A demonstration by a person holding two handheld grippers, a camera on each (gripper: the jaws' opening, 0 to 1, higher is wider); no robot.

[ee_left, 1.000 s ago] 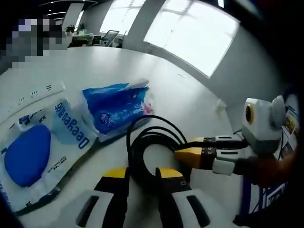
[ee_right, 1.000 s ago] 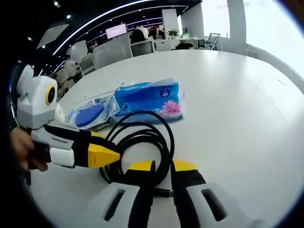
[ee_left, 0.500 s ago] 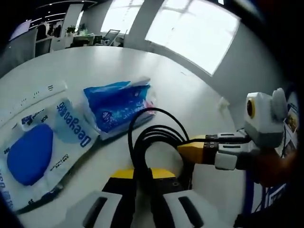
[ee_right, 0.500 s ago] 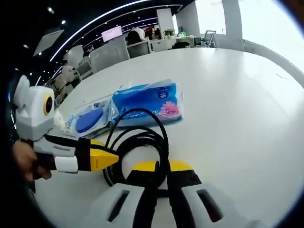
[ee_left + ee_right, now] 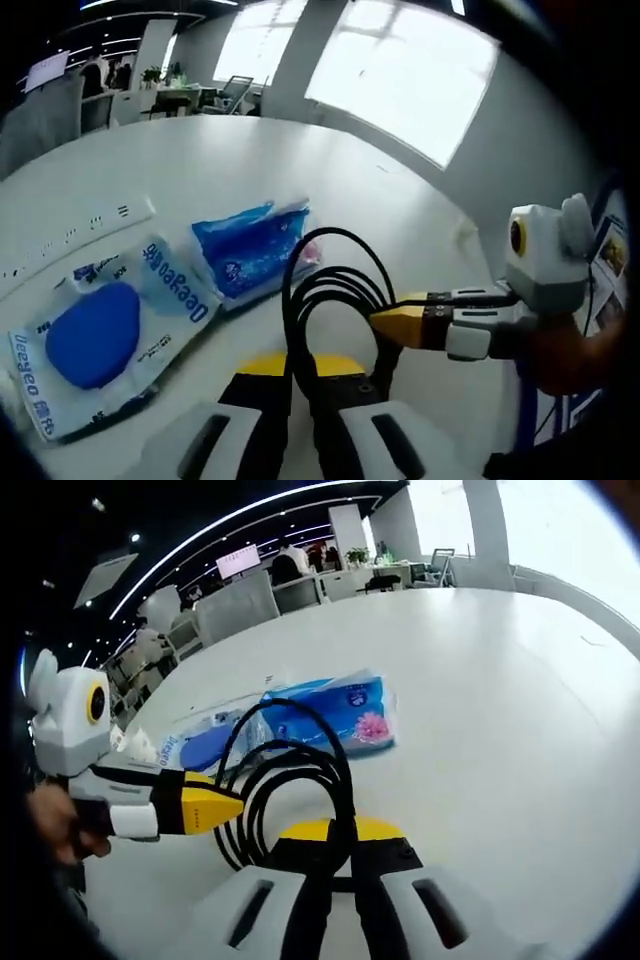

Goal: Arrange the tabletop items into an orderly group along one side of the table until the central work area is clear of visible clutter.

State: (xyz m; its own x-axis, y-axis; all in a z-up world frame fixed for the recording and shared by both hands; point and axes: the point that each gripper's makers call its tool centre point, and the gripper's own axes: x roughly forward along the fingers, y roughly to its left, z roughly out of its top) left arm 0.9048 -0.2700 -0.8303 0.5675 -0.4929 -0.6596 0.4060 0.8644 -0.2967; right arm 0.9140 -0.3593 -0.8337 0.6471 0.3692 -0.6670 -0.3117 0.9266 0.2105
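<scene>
A coiled black cable [image 5: 335,285] stands up off the white table [image 5: 200,160], held on two sides. My left gripper [image 5: 300,362] is shut on the coil's near strands. My right gripper [image 5: 380,320] comes in from the right, its yellow tips pressed together at the coil's right side. In the right gripper view my right gripper [image 5: 340,828] is shut on the cable [image 5: 290,765], and my left gripper [image 5: 232,805] reaches in from the left. Behind the coil lie a blue tissue pack [image 5: 250,255] and a clear packet with a blue oval [image 5: 100,330].
A white strip with small marks [image 5: 75,232] lies beyond the packet. The tissue pack [image 5: 345,715] and part of the packet [image 5: 190,748] sit just behind the coil. Wide bare table [image 5: 500,680] spreads to the right. Office desks and chairs [image 5: 330,575] stand far behind.
Both grippers went from open around the cable to shut on it. The coil has since risen off the table, and both views have shifted slightly.
</scene>
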